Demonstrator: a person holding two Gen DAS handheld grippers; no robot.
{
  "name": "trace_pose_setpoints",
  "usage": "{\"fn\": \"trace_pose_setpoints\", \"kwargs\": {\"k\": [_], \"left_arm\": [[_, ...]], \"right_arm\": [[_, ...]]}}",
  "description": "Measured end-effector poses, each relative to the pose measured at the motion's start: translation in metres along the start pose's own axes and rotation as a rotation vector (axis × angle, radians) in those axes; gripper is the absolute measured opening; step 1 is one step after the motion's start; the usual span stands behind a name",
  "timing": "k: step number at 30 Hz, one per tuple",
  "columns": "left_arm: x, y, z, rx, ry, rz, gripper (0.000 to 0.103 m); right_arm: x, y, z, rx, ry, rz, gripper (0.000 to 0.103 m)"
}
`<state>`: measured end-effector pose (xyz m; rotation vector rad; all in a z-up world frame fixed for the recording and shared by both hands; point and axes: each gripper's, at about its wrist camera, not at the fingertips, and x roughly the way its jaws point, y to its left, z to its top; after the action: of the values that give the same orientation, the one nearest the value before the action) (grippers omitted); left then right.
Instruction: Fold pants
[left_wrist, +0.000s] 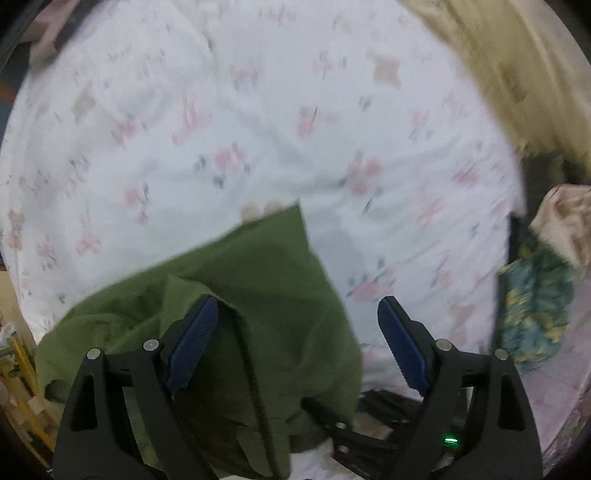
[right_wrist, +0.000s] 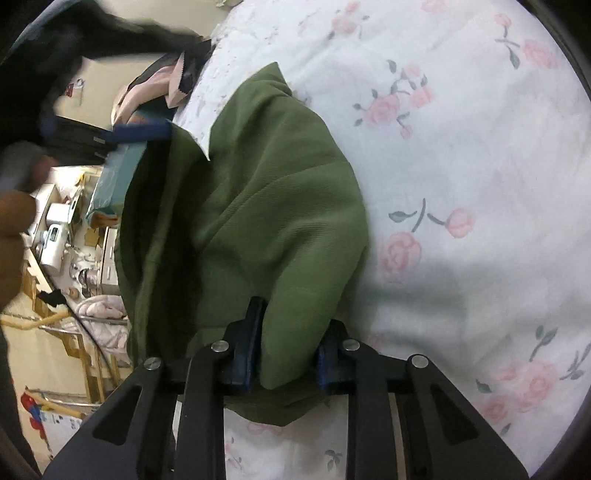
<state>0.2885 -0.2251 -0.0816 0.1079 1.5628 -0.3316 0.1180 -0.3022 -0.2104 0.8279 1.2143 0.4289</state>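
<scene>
Two grippers are seen: the right gripper (right_wrist: 288, 354) is clamped on a bunched fold of the olive-green pants (right_wrist: 266, 206); the left gripper (left_wrist: 297, 343) is spread wide, holding nothing. Crumpled pants are laid lengthwise away on the floral sheet (right_wrist: 461, 166).

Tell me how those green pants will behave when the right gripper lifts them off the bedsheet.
The green pants will probably sag: they already lie in soft folds. The right gripper pinches only a bunched edge, so the rest would likely hang and swing. The cloth looks thin, so likely light, and its woven texture should resist slipping on the bedsheet.
</scene>
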Motion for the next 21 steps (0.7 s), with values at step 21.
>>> {"fn": "trace_pose_setpoints", "kwargs": {"k": [21], "left_arm": [[0.044,0.037,-0.042,0.146,0.076,0.391,0.086]], "right_arm": [[0.006,0.007,0.004,-0.014,0.016,-0.025,0.027]]}}
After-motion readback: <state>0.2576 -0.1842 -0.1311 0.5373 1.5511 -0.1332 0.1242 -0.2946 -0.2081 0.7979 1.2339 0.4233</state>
